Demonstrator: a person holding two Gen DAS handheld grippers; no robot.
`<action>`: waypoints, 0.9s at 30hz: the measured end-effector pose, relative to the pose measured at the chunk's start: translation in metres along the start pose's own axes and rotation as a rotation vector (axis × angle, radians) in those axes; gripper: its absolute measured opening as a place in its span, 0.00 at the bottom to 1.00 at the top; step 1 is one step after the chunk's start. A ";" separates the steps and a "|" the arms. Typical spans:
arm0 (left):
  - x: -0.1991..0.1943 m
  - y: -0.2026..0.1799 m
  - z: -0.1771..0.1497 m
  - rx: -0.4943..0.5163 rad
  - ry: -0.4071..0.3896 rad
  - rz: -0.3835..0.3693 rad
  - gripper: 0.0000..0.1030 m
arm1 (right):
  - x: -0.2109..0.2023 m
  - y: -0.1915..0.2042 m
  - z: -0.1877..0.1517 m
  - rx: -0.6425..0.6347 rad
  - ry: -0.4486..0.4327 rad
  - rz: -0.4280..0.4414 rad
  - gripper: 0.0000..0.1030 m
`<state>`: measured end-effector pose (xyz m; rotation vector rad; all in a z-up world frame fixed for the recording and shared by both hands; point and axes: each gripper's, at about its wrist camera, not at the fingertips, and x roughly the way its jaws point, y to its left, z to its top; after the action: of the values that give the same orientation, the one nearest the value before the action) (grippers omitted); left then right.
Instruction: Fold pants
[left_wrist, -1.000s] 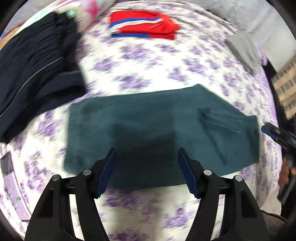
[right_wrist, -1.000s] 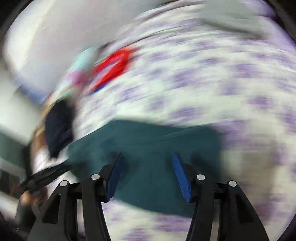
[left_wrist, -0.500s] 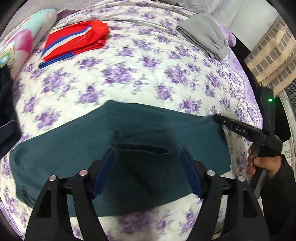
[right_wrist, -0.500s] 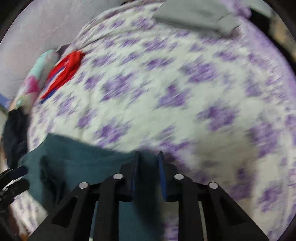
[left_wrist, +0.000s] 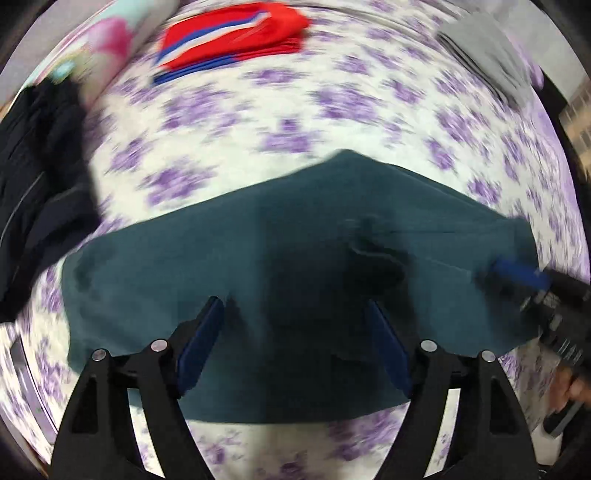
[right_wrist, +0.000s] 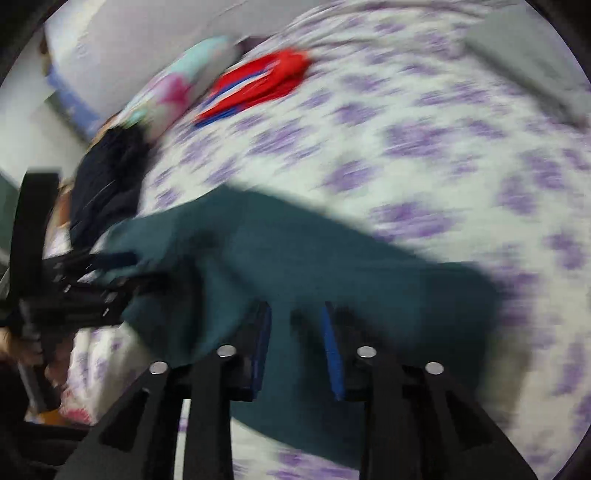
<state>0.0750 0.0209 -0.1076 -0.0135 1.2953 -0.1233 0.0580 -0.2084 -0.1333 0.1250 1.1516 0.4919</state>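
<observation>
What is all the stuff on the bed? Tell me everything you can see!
teal pants: one, dark teal, spread flat across the near part of the bed
red clothes: one folded pile, red with blue and white stripes, far side of the bed
dark clothes: one heap, navy or black, left edge of the bed
grey clothes: one folded piece, grey, far right corner, blurred
pillow: one, pink and pale green, far left
bedsheet: one, white with purple flowers, under everything
left gripper: one, black with blue pads, open, over the near edge of the pants
right gripper: one, black with blue pads, partly open, at the right end of the pants
</observation>
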 end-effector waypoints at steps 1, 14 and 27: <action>-0.002 0.007 -0.001 -0.021 -0.001 -0.004 0.74 | 0.009 0.011 0.000 -0.023 0.010 0.015 0.16; -0.022 0.032 -0.012 -0.070 -0.062 -0.030 0.74 | 0.016 0.068 -0.009 -0.053 0.084 0.282 0.21; -0.004 0.002 -0.030 0.087 -0.034 -0.029 0.81 | -0.074 -0.100 -0.030 0.388 -0.175 -0.124 0.47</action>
<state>0.0455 0.0255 -0.1116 0.0397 1.2551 -0.2037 0.0386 -0.3343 -0.1178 0.4222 1.0640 0.1398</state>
